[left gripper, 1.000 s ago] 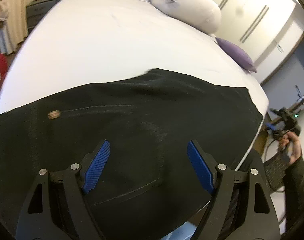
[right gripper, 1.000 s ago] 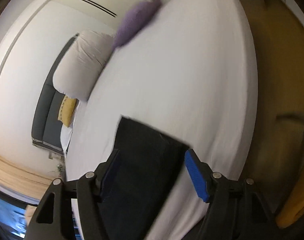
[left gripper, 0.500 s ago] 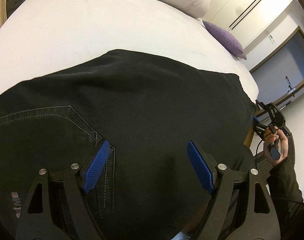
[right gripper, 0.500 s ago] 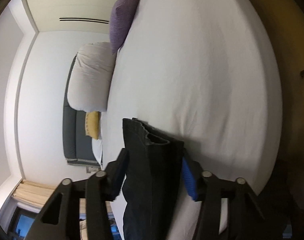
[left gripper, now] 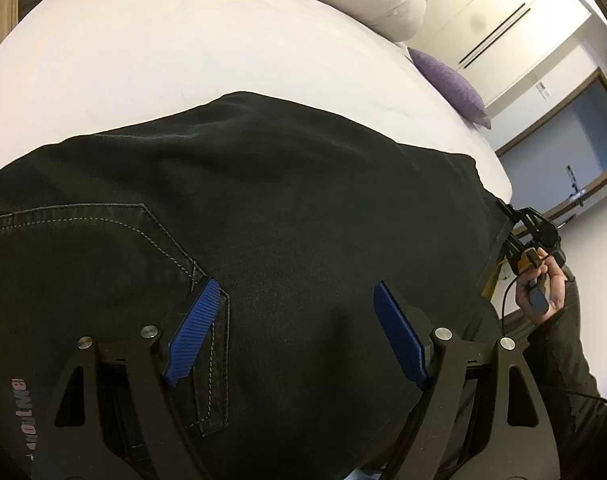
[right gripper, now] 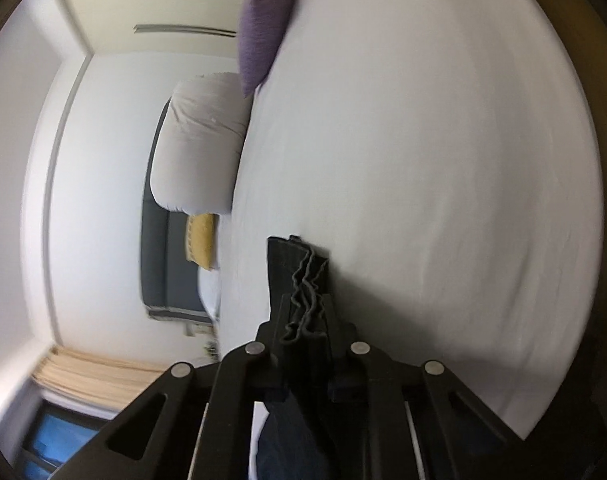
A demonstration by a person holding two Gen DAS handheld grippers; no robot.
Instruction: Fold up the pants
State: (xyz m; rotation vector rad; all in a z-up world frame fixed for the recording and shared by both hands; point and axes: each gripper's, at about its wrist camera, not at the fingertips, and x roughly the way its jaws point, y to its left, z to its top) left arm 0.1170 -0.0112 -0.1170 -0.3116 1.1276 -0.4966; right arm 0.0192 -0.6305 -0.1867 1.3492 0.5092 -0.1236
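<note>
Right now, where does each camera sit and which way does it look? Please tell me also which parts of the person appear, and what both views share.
Left wrist: sits on the left gripper, looking down over the black pants and across the bed; its blue fingers stand apart above the fabric; the person's right hand shows at the right.
Right wrist: sits on the right gripper, rolled sideways, looking along the bed; its fingers are closing on the pants' hem.
Shared: pants, bed, purple cushion, white pillow.

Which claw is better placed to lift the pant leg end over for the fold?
Probably the right claw: its jaws are closing on the bunched hem of the pants. The left claw hangs open over the seat, gripping nothing.
</note>
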